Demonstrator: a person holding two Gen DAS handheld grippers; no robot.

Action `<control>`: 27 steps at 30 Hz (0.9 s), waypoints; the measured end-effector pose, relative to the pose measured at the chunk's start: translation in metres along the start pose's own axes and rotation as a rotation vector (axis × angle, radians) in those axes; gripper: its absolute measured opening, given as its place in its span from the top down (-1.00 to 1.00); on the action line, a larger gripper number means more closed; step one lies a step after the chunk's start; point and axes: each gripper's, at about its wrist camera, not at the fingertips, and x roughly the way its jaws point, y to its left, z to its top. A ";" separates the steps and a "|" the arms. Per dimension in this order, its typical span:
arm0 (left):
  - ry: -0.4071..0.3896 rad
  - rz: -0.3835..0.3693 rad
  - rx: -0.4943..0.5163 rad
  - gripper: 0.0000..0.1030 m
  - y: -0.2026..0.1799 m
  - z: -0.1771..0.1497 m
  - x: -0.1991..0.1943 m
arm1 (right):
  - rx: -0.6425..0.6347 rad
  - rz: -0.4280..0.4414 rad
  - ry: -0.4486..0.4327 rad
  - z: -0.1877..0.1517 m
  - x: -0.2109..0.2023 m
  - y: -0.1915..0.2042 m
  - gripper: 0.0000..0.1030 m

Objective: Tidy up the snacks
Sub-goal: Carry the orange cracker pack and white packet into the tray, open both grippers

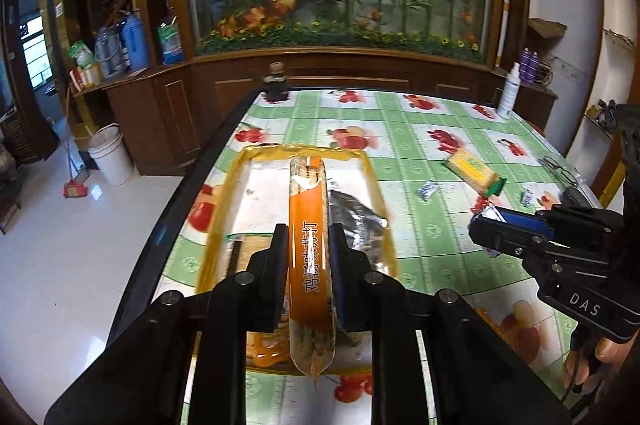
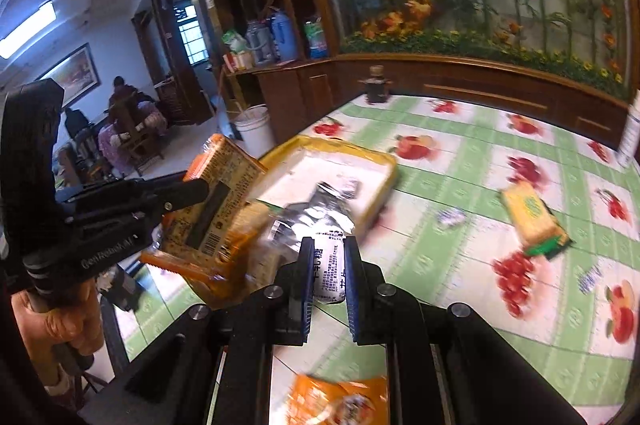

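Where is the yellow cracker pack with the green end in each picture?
Left wrist view: the yellow cracker pack lies on the tablecloth, right of centre, beyond the right gripper.
Right wrist view: it lies on the tablecloth, right of centre, to the right of the yellow tray.
Shared landmark: the dark bottle at the table's far edge.
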 end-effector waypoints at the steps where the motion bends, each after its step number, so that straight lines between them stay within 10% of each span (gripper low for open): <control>1: 0.002 0.004 -0.006 0.68 0.004 -0.001 0.001 | -0.009 0.007 0.000 0.002 0.004 0.007 0.74; 27: 0.045 0.021 -0.073 0.67 0.040 -0.009 0.023 | -0.018 0.051 0.062 0.029 0.094 0.025 0.74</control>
